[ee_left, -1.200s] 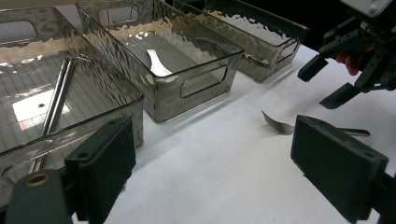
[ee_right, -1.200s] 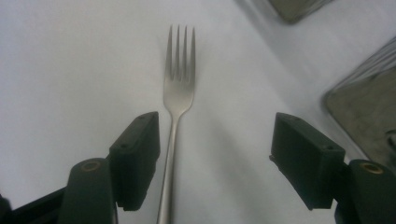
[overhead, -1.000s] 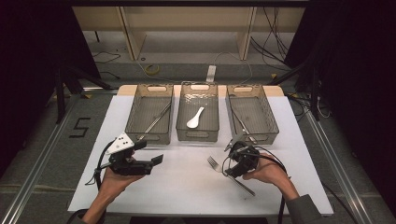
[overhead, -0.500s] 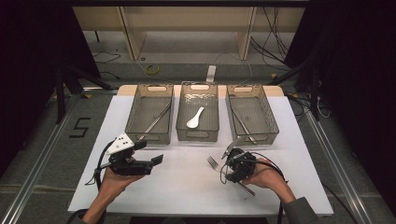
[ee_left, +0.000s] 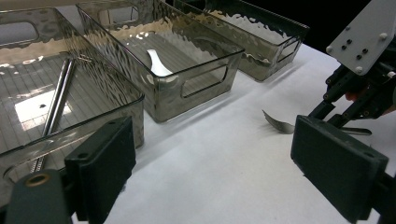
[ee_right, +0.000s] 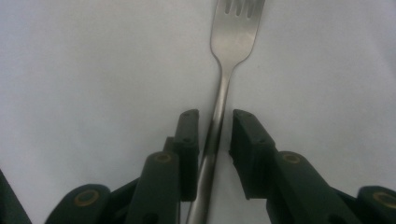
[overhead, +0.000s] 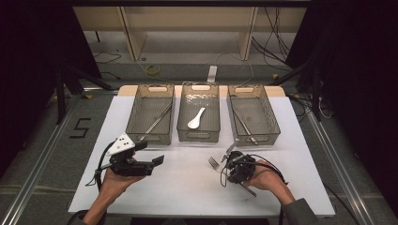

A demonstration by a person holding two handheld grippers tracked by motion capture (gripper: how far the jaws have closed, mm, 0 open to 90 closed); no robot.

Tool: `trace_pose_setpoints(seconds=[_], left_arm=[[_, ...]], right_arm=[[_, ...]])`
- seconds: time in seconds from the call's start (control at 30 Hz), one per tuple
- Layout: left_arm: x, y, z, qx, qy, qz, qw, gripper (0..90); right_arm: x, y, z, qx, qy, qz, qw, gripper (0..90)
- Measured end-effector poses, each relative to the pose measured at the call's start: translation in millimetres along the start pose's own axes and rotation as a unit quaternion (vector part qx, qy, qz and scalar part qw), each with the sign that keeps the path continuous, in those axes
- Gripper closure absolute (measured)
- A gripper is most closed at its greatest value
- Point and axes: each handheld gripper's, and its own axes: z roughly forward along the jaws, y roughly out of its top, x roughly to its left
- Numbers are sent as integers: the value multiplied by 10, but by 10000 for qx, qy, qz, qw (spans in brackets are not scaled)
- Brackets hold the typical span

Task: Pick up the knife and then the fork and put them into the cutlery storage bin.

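A metal fork (overhead: 215, 163) lies on the white table (overhead: 187, 192) at the front right, tines pointing left. My right gripper (overhead: 229, 166) is down over its handle. In the right gripper view the fork (ee_right: 236, 42) runs straight up between the two black jaws of my right gripper (ee_right: 215, 135). These jaws have just been closing, and a thin gap still shows on the right side of the handle. My left gripper (overhead: 151, 153) is held above the front left of the table, open wide with nothing between its jaws (ee_left: 215, 163). The fork (ee_left: 278, 125) is also visible in the left gripper view.
Three smoky clear trays stand in a row at the back. The left tray (overhead: 133, 112) holds a long metal rod, the middle tray (overhead: 199, 136) a white spoon (overhead: 196, 118), and the right tray (overhead: 272, 117) a metal utensil. Cables trail from both grippers.
The right gripper's jaws have drawn in around the fork handle, and that hand has shifted slightly. The left hand and gripper have stayed put.
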Motion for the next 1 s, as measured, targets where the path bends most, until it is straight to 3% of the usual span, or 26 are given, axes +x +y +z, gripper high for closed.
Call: trace_pose_setpoints(seconds=[1.0], left_arm=[[-15, -5, 15, 46, -32, 54, 10000, 134]], right_arm=[[13, 37, 11, 95, -50, -24, 9999, 827]])
